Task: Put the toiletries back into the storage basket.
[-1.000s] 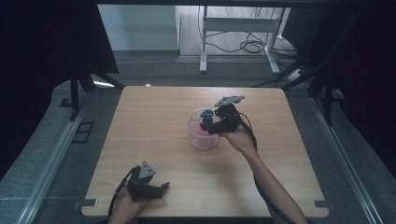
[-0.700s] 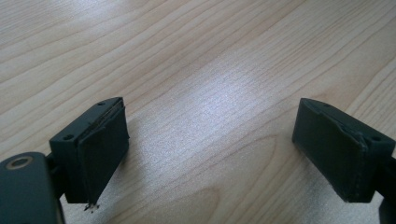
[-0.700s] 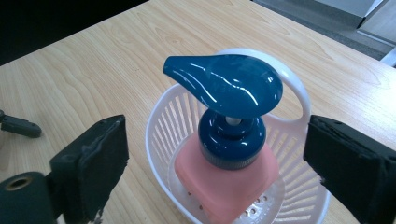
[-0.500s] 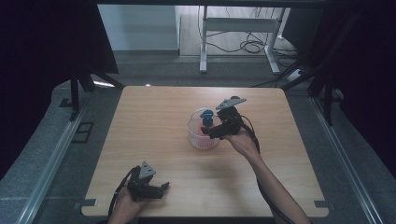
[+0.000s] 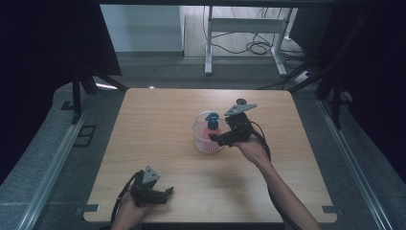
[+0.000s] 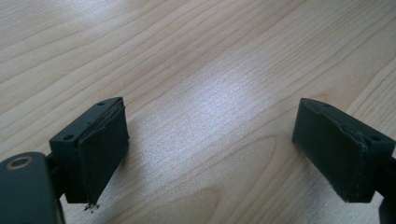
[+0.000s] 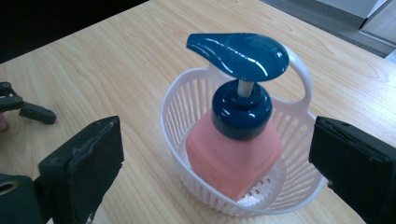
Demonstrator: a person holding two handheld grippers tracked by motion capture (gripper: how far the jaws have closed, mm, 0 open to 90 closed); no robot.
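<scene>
Pink liquid soap in a squat plastic bottle (image 7: 231, 156) with a dark blue pump head (image 7: 239, 55) stood inside a small white slatted plastic basket (image 7: 187, 100) near the middle of the pale wooden table (image 5: 158, 124). Just beside the basket, the right gripper (image 5: 221, 139) had its jaws just opening, spread wide and holding nothing. Near the table's front edge, well apart, the left gripper (image 5: 160, 194) rested with jaws spread, empty.

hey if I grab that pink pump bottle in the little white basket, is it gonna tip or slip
The pump bottle leans in the basket already, so it probably tips easily. Its smooth plastic looks slippery. The thin slotted basket seems light and may slide or lift along.
</scene>
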